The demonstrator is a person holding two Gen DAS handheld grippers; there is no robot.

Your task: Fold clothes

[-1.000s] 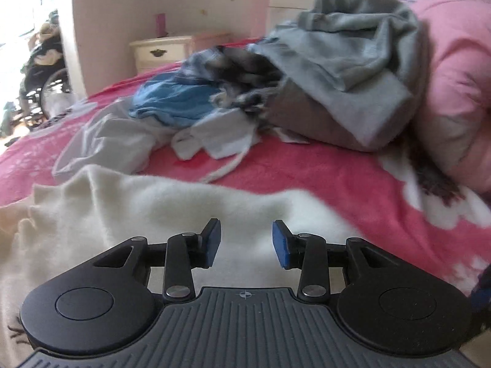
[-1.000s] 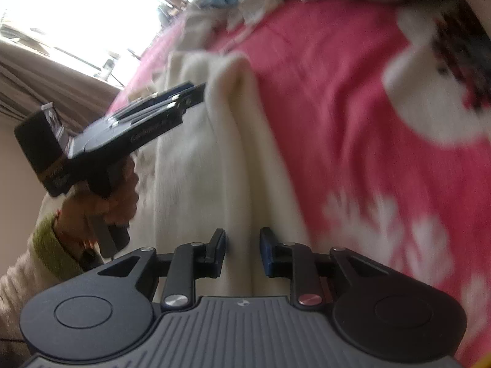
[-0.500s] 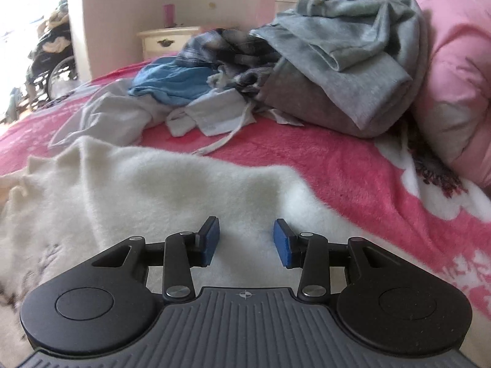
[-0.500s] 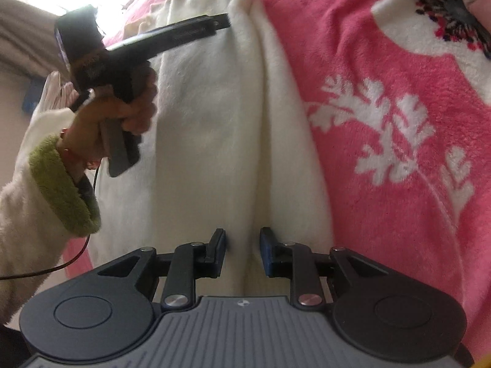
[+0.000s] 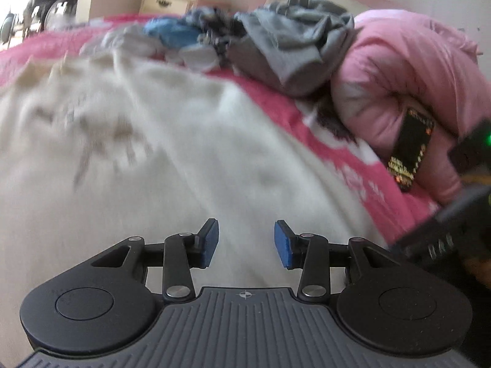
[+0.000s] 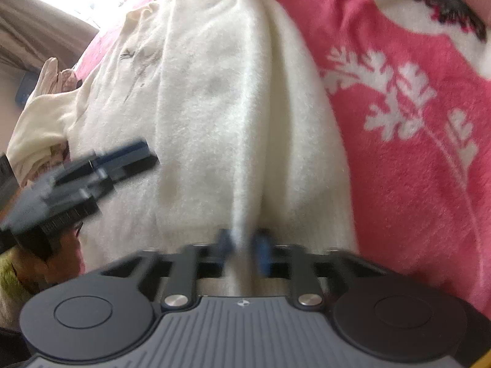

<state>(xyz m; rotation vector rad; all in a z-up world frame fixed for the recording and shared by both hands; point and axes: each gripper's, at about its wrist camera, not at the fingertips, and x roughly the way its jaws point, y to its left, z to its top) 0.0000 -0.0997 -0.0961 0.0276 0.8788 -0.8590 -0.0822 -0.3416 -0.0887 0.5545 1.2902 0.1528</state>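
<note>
A cream fleece garment [image 6: 233, 98] lies spread lengthwise on the pink flowered bedspread [image 6: 423, 141], toward the bed's near edge. The right gripper [image 6: 244, 247] is closing its jaws on a raised ridge of that fleece, which stands between the blurred blue pads. The left gripper [image 5: 246, 240] hovers over the cream cloth with jaws apart and nothing between them (the picture is smeared). A heap of grey and blue clothes [image 5: 276, 43] sits at the bed's far edge beside a pink quilt [image 5: 408, 79].
</note>
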